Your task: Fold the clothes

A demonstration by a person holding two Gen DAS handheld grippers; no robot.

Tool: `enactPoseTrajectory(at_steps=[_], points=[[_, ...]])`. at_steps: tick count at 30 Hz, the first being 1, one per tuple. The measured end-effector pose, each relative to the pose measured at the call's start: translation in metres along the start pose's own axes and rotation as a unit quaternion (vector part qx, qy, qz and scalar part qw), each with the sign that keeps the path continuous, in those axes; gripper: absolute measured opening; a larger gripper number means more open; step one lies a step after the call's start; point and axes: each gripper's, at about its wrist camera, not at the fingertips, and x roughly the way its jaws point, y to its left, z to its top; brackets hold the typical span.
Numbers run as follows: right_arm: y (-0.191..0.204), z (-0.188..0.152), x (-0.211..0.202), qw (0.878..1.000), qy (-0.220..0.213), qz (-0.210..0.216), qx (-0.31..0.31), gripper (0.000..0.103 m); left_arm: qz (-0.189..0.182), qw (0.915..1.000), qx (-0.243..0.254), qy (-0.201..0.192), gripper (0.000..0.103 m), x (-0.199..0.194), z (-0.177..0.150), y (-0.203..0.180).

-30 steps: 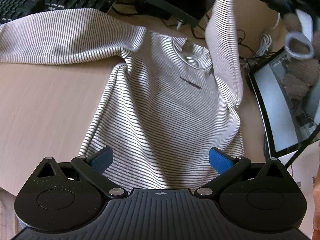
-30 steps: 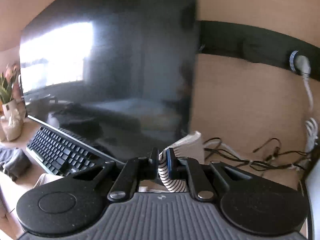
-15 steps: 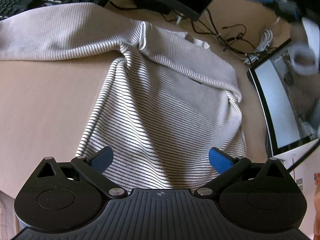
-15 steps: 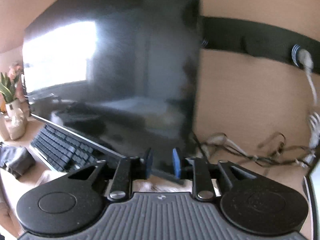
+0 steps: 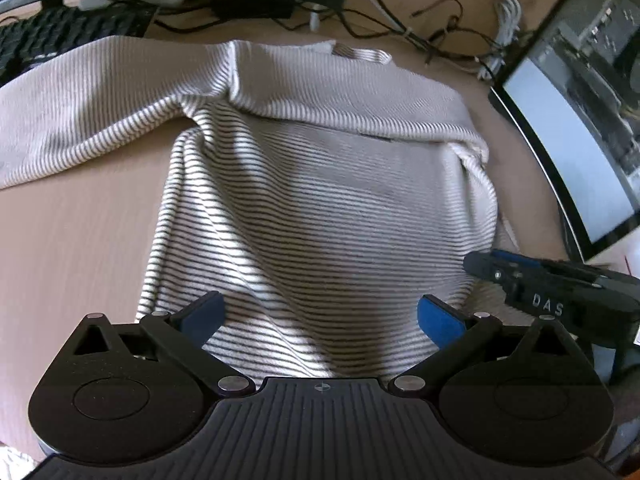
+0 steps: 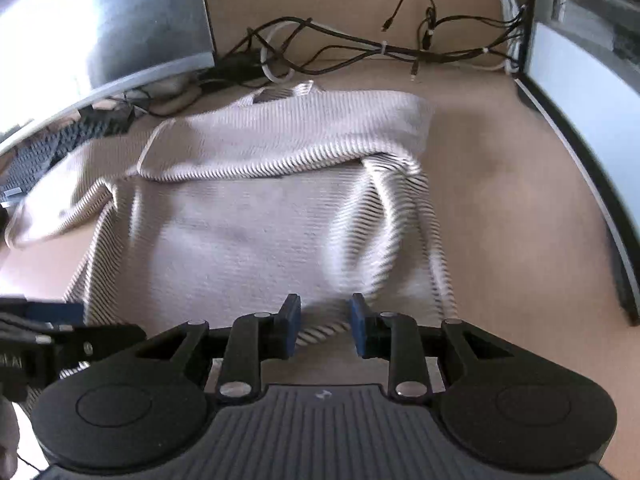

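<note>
Across the middle of both views: the striped top [image 5: 320, 200] lies spread on the tabletop [image 5: 72, 232], collar toward the upper frame edge.
Left sleeve: stretched out flat toward the upper left of the left wrist view [image 5: 80, 96], not yet folded in.
Right sleeve: lying folded across the chest as a pale band [image 6: 280, 140] under the collar.
Left gripper: the left gripper [image 5: 320, 316] hovers at the hem at the bottom of its view, jaws wide apart, nothing between the pads.
Right gripper: the right gripper [image 6: 325, 322] sits low at the bottom centre of its view, jaws narrow and opening; striped cloth shows in the gap, but the pads do not press on it.
Step in hand: first sleeve fold looks just finished, judging by how the sleeve lies; the right gripper is letting go.
Next move: probably the unfolded left sleeve, gripped near its cuff and carried across the chest, or the rumpled right side seam [image 6: 400, 216] smoothed first.
Change from a second ago: then the right sleeve hung lifted, pinched in the closed right gripper, which faced the dark monitor [image 6: 100, 20]; now it lies on the chest, and that gripper has dropped to the hem, showing at the right edge of the left wrist view.
</note>
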Motion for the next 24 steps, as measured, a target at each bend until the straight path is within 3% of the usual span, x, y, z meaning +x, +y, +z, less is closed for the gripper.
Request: enactPoseTrajectory(at_steps=[5, 8, 11, 12, 14, 17, 20, 24], points=[[-0.03, -0.024, -0.024, 1.0, -0.011, -0.009, 0.012, 0.032, -0.035, 0.9989, 0.017, 0.026, 0.103, -0.009, -0.015, -0.001], [-0.038, -0.036, -0.034, 1.0, -0.018, -0.015, 0.013, 0.032, -0.036, 0.9992, -0.012, 0.016, 0.103, -0.025, -0.016, 0.014], [-0.039, -0.037, -0.036, 0.999, -0.023, -0.011, 0.026, 0.034, 0.018, 0.9962, -0.029, -0.08, 0.103, -0.064, -0.004, 0.049], [-0.039, -0.036, -0.036, 0.999, -0.024, -0.01, 0.026, 0.037, 0.064, 0.9907, -0.048, -0.11, 0.103, -0.075, 0.002, 0.071], [-0.034, -0.037, -0.035, 0.999, -0.026, -0.007, 0.021, 0.051, 0.153, 0.97, -0.086, -0.168, 0.103, -0.096, 0.012, 0.115], [-0.026, -0.037, -0.032, 0.999, -0.029, -0.004, 0.013, 0.063, 0.245, 0.9413, -0.149, -0.179, 0.099, -0.099, 0.02, 0.179], [-0.017, -0.037, -0.03, 1.0, -0.026, -0.009, 0.001, 0.073, 0.263, 0.9307, -0.192, -0.167, 0.069, -0.093, 0.024, 0.215], [-0.011, -0.032, -0.027, 1.0, -0.014, -0.011, -0.009, 0.078, 0.283, 0.9244, -0.205, -0.152, 0.075, -0.078, 0.025, 0.236]])
